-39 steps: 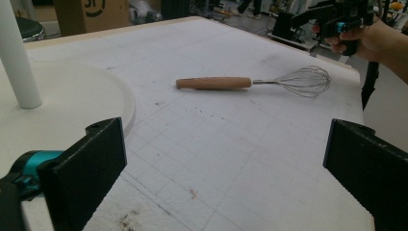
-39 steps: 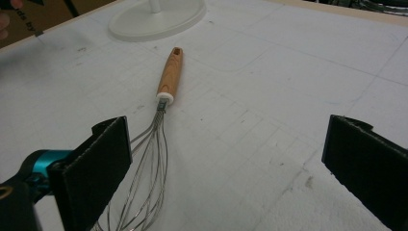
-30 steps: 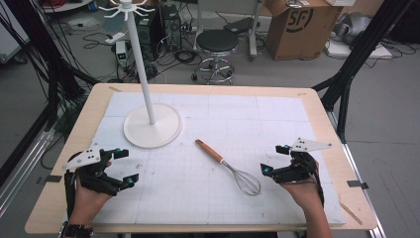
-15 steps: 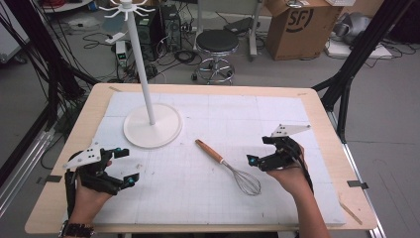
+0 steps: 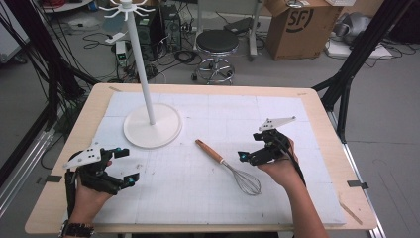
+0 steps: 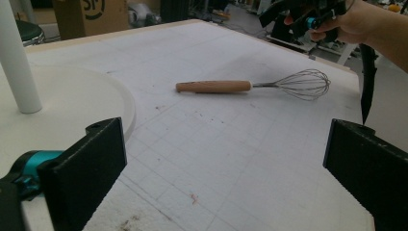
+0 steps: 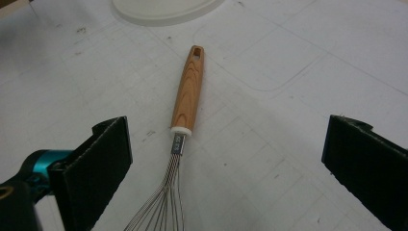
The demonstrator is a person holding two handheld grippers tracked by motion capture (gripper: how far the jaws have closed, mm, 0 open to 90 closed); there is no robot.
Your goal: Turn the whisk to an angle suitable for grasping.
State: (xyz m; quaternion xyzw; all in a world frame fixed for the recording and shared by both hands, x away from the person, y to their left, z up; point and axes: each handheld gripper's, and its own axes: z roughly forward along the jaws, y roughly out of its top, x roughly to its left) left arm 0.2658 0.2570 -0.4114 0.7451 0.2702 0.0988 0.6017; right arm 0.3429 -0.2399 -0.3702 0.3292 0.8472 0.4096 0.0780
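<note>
Above the whisk [image 5: 229,167], right hand-held gripper [image 5: 251,150], apparently tilted down.

Open mat [image 5: 178,193] lay between the hands, blocked only by the whisk [image 5: 229,167] mid-table and the stand [image 5: 151,126] far left.

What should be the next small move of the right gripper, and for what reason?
Probably lower the right gripper toward the whisk's wooden handle and close on it. Its jaws stand wide open above the whisk, which lies flat and free on the white mat, and the handle sits between them in the right gripper view. The left gripper is far away.
</note>
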